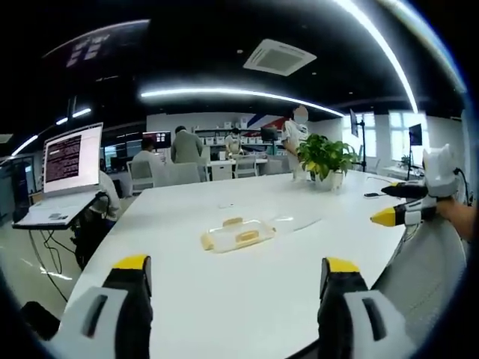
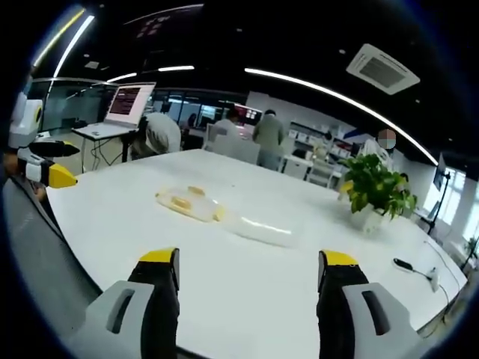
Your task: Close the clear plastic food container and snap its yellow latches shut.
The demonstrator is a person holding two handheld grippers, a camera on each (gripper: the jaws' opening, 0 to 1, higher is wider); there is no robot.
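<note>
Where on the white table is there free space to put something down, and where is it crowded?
The table is bare between both open grippers, left and right, and the container. More bare room lies between its clear lid and the plant. The crowded spots are the container and lid in the middle, and the plant's end.

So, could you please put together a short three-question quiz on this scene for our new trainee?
1. True or false: the lid already sits on the clear container.
2. What plant stands on the white table?
3. Both grippers, left gripper and right gripper, are: A) open B) shut on a latch.

Key: 1 false, it lies beside it; 2 a potted plant; 3 A.
</note>
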